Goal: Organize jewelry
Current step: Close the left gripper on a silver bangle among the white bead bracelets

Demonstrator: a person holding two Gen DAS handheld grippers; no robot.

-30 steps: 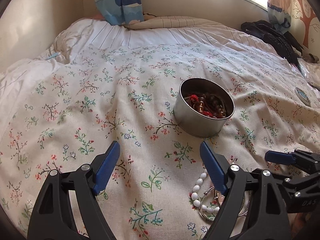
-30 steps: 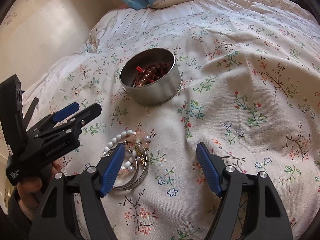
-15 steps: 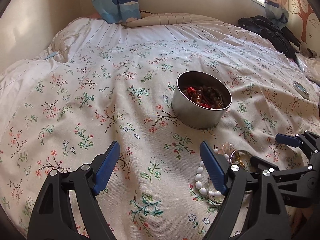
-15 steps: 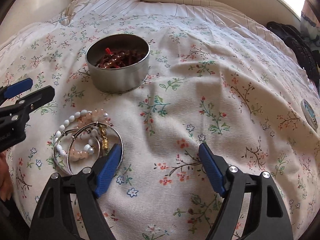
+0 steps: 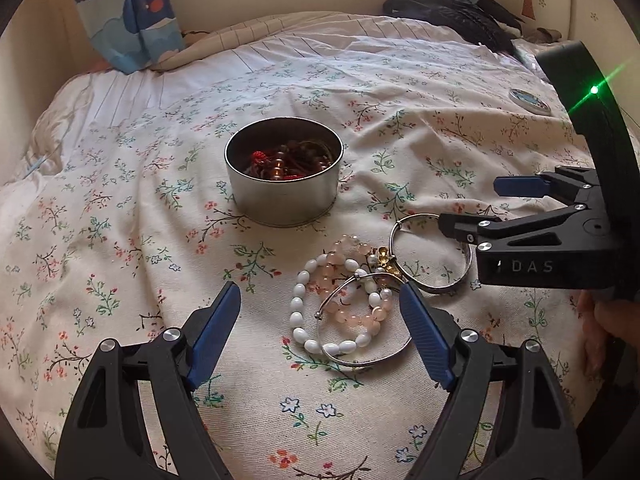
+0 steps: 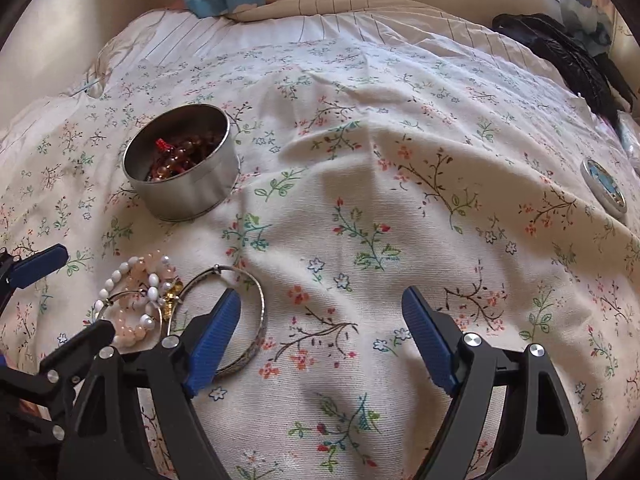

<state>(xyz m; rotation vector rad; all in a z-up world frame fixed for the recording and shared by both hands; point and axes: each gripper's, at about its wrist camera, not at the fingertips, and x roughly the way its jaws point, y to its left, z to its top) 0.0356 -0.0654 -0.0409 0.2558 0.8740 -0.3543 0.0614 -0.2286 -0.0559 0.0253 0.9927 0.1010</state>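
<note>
A round metal tin (image 5: 284, 172) holding red and brown beaded jewelry sits on the floral bedspread; it also shows in the right wrist view (image 6: 182, 162). In front of it lies a pile: a white bead bracelet (image 5: 300, 308), a pink bead bracelet (image 5: 352, 248), a thin silver bangle (image 5: 360, 356) and a wider silver bangle (image 5: 466, 268). My left gripper (image 5: 320, 328) is open and empty, just above the pile. My right gripper (image 6: 322, 336) is open and empty, right of the pile (image 6: 140, 300), its left finger over the wide bangle (image 6: 262, 312).
The tin's lid (image 6: 604, 190) lies on the bedspread far right, also in the left wrist view (image 5: 530, 101). A dark garment (image 6: 568, 52) lies at the far right edge. A blue patterned curtain (image 5: 128, 20) hangs behind the bed near a striped pillow (image 5: 280, 28).
Both grippers have shifted so the jewelry pile now lies between the left gripper's fingers. The right gripper has moved right of the pile. Both stay open.
</note>
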